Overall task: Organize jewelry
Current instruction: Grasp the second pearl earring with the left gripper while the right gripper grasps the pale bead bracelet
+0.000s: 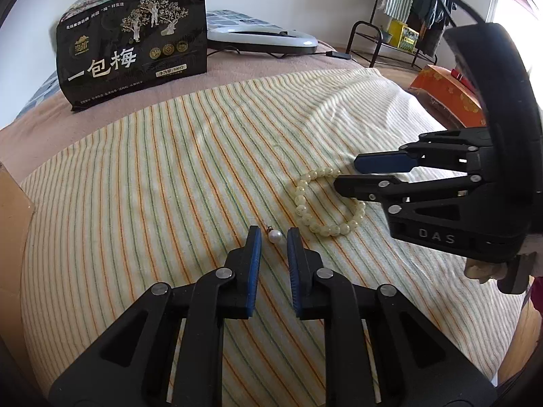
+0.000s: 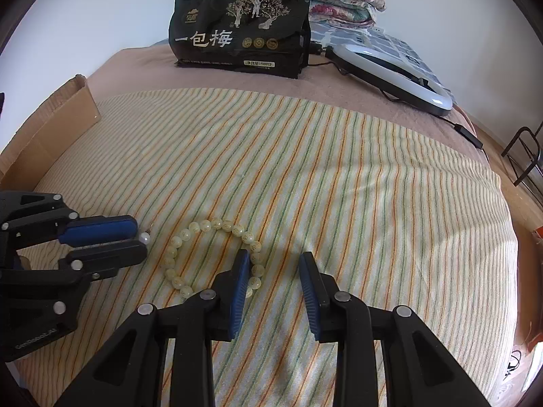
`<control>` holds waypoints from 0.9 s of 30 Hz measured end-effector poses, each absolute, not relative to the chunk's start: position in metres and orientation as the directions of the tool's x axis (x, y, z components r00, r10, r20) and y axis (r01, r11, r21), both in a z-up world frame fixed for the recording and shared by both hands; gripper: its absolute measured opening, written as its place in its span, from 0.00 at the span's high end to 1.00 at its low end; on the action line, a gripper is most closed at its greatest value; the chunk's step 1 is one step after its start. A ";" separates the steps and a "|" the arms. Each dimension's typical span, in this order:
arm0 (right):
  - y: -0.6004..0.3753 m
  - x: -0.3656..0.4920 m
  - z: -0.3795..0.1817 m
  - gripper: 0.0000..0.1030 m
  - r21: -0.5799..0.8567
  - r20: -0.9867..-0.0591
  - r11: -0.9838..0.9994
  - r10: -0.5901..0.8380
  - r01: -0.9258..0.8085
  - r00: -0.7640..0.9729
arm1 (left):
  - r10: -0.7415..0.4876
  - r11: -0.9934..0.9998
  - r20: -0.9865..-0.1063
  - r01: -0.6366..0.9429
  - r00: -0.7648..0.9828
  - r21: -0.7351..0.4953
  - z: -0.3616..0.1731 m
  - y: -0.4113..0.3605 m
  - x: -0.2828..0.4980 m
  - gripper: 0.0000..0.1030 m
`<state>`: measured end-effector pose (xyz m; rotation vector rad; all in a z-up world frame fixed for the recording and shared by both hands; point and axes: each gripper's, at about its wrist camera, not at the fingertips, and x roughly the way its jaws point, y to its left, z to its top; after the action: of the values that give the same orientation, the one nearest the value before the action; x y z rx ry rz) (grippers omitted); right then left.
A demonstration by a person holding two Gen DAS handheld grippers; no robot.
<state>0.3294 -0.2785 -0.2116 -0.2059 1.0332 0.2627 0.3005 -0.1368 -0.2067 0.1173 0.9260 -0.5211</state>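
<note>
Now your left gripper [image 1: 274,237] brackets the pearl earring [image 1: 275,236], jaws apart; your right gripper [image 2: 275,264] is spread beside the bead bracelet's [image 2: 203,227] rim. Bare striped cloth [image 2: 339,169] stretches ahead toward the black bag [image 2: 237,30].

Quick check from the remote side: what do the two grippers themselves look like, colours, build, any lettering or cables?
Both the left gripper and right gripper are black plastic scissor linkages with silver pivot screws and ribbed blue finger pads. The right one's body reads "DAS"; the left's side lettering is only partly legible. A black cable arcs above the right gripper.
</note>
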 end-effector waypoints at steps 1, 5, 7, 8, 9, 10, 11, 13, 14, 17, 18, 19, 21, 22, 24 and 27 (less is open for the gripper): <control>-0.279 0.329 -0.212 0.72 -0.044 -0.866 0.950 0.118 -0.310 0.485 | -0.377 0.871 -0.788 0.476 0.487 -0.122 -0.208 -0.137 0.301 0.86; -0.279 0.329 -0.212 0.72 -0.044 -0.867 0.950 0.118 -0.310 0.485 | -0.362 0.877 -0.791 0.467 0.493 -0.110 -0.210 -0.139 0.304 0.92; -0.279 0.329 -0.211 0.72 -0.040 -0.867 0.950 0.121 -0.309 0.483 | -0.357 0.881 -0.791 0.461 0.497 -0.108 -0.211 -0.138 0.304 0.94; -0.279 0.329 -0.211 0.76 -0.038 -0.867 0.950 0.122 -0.309 0.483 | -0.357 0.881 -0.790 0.461 0.498 -0.107 -0.211 -0.138 0.305 0.94; -0.279 0.329 -0.211 0.78 -0.034 -0.867 0.950 0.126 -0.310 0.481 | -0.353 0.882 -0.790 0.460 0.501 -0.103 -0.211 -0.138 0.304 0.94; -0.279 0.328 -0.211 0.83 -0.025 -0.868 0.950 0.134 -0.311 0.478 | -0.349 0.883 -0.790 0.460 0.504 -0.096 -0.210 -0.139 0.304 0.94; -0.279 0.328 -0.211 0.88 -0.019 -0.868 0.950 0.139 -0.311 0.476 | -0.346 0.883 -0.790 0.460 0.506 -0.092 -0.209 -0.139 0.303 0.94; -0.278 0.326 -0.210 0.94 -0.010 -0.868 0.950 0.147 -0.314 0.474 | -0.343 0.883 -0.789 0.461 0.510 -0.085 -0.207 -0.138 0.300 0.94; -0.277 0.326 -0.209 0.94 -0.007 -0.867 0.949 0.150 -0.314 0.474 | -0.343 0.883 -0.787 0.461 0.513 -0.084 -0.206 -0.138 0.299 0.94; -0.278 0.322 -0.207 0.95 0.020 -0.864 0.949 0.174 -0.314 0.472 | -0.343 0.886 -0.780 0.455 0.523 -0.086 -0.200 -0.133 0.295 0.94; -0.278 0.321 -0.205 0.95 0.030 -0.862 0.950 0.182 -0.311 0.473 | -0.344 0.887 -0.778 0.453 0.526 -0.086 -0.198 -0.131 0.295 0.94; -0.279 0.320 -0.203 0.95 0.039 -0.860 0.951 0.189 -0.307 0.475 | -0.345 0.889 -0.773 0.450 0.532 -0.087 -0.194 -0.129 0.292 0.94; -0.280 0.316 -0.198 0.95 0.057 -0.854 0.952 0.203 -0.302 0.479 | -0.347 0.890 -0.766 0.447 0.541 -0.088 -0.188 -0.124 0.290 0.94; -0.280 0.315 -0.196 0.95 0.062 -0.852 0.952 0.208 -0.301 0.481 | -0.347 0.892 -0.762 0.443 0.547 -0.088 -0.184 -0.120 0.287 0.94; -0.280 0.311 -0.189 0.95 0.064 -0.846 0.952 0.211 -0.300 0.490 | -0.347 0.896 -0.753 0.435 0.559 -0.091 -0.177 -0.113 0.283 0.94; -0.279 0.304 -0.175 0.95 0.069 -0.832 0.951 0.221 -0.301 0.508 | -0.346 0.902 -0.742 0.421 0.574 -0.095 -0.168 -0.102 0.276 0.94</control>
<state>0.3043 -0.2787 -0.1747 -0.0883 0.9891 0.3151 0.2761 -0.1016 -0.1676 0.0961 0.8470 -0.4503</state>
